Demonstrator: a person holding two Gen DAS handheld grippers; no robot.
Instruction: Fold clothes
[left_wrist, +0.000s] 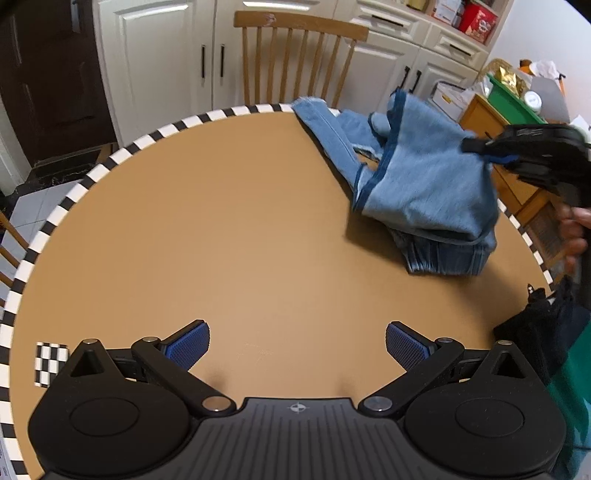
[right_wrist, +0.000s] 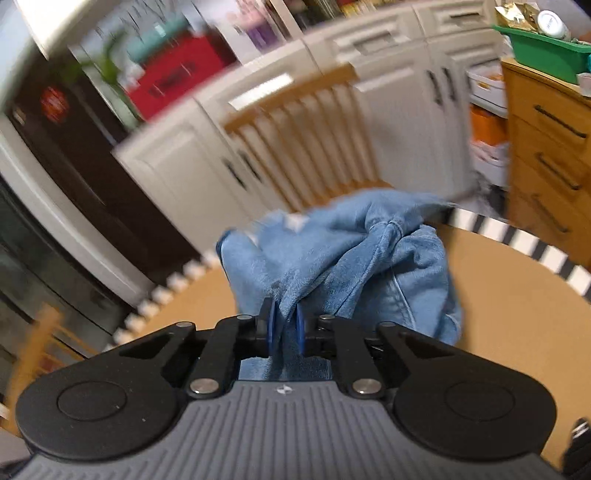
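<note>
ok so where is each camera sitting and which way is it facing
Left wrist: on the left gripper, open, looking down across the round table at the jeans; the right gripper and a hand show.
Right wrist: on the right gripper, shut on the jeans, facing the cabinets.
Shared: jeans, table, wooden chair, cabinets.

Soft indoor light, right-wrist motion blur

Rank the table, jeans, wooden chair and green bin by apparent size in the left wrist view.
1. table
2. jeans
3. wooden chair, though it stands farther back and partly hidden
4. green bin, farthest
</note>
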